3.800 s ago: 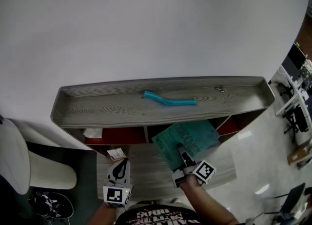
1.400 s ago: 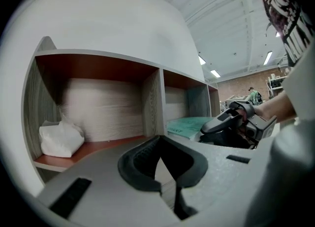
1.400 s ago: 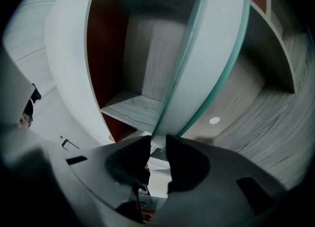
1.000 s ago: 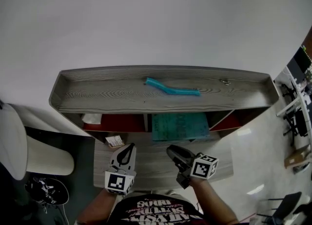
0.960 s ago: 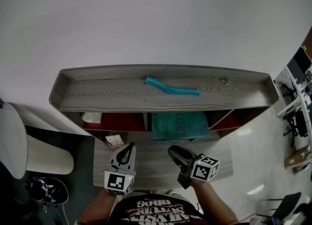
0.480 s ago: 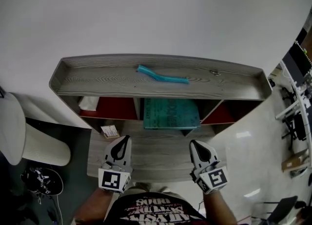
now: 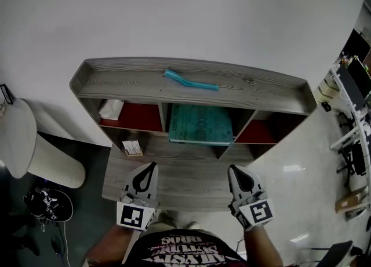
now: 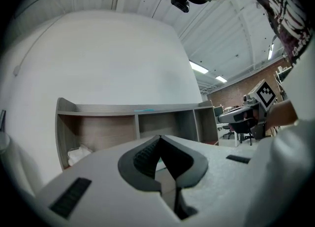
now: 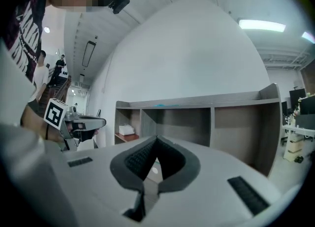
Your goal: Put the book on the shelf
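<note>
The teal book (image 7: 200, 124) lies flat in the middle compartment of the grey wooden shelf (image 7: 116, 86), its front edge sticking out slightly. No gripper touches it. My left gripper (image 7: 152, 166) and right gripper (image 7: 232, 169) hover side by side over the lower board (image 7: 188, 182), pulled back from the compartments and pointing at them. Both are shut with nothing between their jaws. The left gripper view shows its own jaws (image 8: 160, 138) closed before the shelf (image 8: 98, 117). In the right gripper view the jaws (image 9: 156, 137) are closed too, and the shelf (image 9: 221, 110) stands ahead.
A teal strip (image 7: 190, 80) and a small metal piece (image 7: 250, 81) lie on the shelf top. A white wad (image 7: 110, 109) sits in the left compartment, a small card (image 7: 132, 147) on the lower board. A white round seat (image 7: 23, 144) stands left; desks (image 7: 353, 86) right.
The right gripper has drawn back from the shelf, swung to point straight ahead and shut. The book stays in the middle compartment. The left gripper has barely moved.
</note>
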A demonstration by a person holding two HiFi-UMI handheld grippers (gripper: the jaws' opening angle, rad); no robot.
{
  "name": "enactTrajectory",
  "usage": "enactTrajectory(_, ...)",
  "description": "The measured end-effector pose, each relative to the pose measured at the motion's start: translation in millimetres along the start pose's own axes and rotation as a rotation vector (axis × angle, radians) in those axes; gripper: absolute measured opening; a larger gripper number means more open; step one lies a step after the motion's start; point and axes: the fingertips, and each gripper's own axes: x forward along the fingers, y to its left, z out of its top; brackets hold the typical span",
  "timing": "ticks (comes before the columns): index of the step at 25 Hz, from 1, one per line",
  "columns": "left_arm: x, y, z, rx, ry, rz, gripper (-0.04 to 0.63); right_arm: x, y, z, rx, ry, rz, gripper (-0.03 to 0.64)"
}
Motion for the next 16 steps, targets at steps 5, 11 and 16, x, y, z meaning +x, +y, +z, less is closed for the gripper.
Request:
enactTrajectory(5,-18.8,-8.6,2.0,0.019,0.019,0.035,0.0,-14.6,3.5,-10.0,0.028,0.007,0.032,0.002)
enactTrajectory(11,-36.6,-26.1,0.6,0.063,0.03,0.05,0.0,-28.2,6.2,-20.8,0.059,0.012,0.063,0.002)
enactTrajectory(16,-45.8,-47.3,-3.5,0.071,0.045,0.047,0.0,-39.8,7.3,-28.0,0.083,0.014,0.093,0.002)
